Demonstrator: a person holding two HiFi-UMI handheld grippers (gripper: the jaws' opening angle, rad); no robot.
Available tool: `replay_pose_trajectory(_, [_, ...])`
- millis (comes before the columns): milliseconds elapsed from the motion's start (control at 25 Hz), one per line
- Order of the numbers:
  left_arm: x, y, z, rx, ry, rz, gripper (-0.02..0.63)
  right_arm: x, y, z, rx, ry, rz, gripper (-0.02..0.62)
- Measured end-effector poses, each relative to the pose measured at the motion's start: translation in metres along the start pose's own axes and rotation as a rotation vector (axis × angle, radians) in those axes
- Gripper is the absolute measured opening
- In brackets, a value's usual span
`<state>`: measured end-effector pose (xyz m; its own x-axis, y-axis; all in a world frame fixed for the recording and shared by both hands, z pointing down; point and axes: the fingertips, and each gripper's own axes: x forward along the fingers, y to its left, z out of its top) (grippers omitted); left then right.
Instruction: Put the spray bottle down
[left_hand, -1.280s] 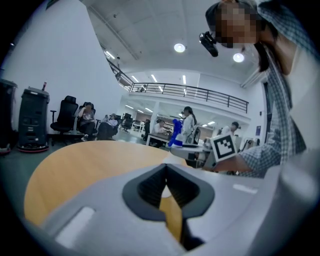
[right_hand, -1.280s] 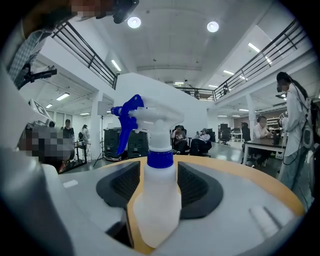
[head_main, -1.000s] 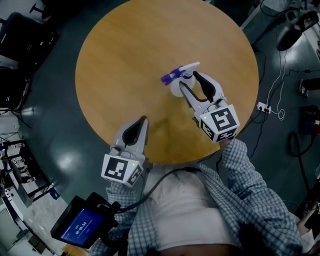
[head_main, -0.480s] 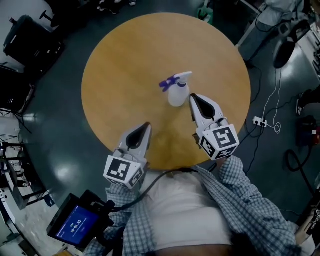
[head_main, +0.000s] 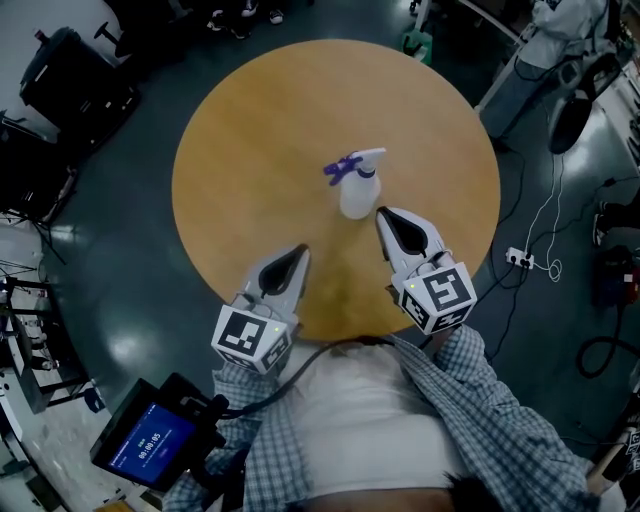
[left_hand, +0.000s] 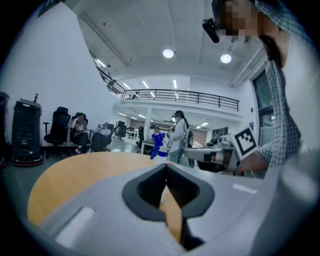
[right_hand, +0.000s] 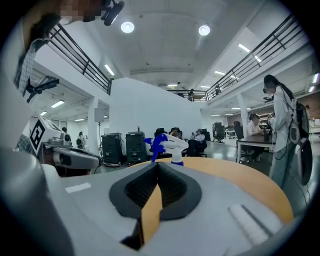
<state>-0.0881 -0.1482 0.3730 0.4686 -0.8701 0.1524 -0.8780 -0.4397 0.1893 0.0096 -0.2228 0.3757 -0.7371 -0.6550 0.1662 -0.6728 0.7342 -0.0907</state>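
The spray bottle (head_main: 357, 186), white with a blue trigger head, stands upright near the middle of the round wooden table (head_main: 250, 140). My right gripper (head_main: 380, 213) is shut and holds nothing, its tips just short of the bottle's near side. Its own view shows the spray bottle (right_hand: 167, 145) rising beyond the closed right gripper (right_hand: 157, 165). My left gripper (head_main: 302, 250) rests shut over the table's near edge, well left of the bottle. From the left gripper (left_hand: 166, 166) view, the spray bottle (left_hand: 158, 145) is small and far off.
Cables and a power strip (head_main: 524, 253) lie on the floor to the right of the table. A black case (head_main: 70, 70) stands at the upper left. Dark floor surrounds the table; a screen (head_main: 150, 443) glows at the lower left.
My right gripper let go of the bottle, drew back toward me and its jaws closed. The bottle now stands free on the table. The left gripper stayed put.
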Motion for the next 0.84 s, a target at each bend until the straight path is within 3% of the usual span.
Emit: replay_pose_trajectory(840, [0.002, 0.001, -0.001, 0.010, 0.004, -0.004, -0.002, 0.005, 0.008, -0.006, -0.010, 0.047, 0.064, 0.003])
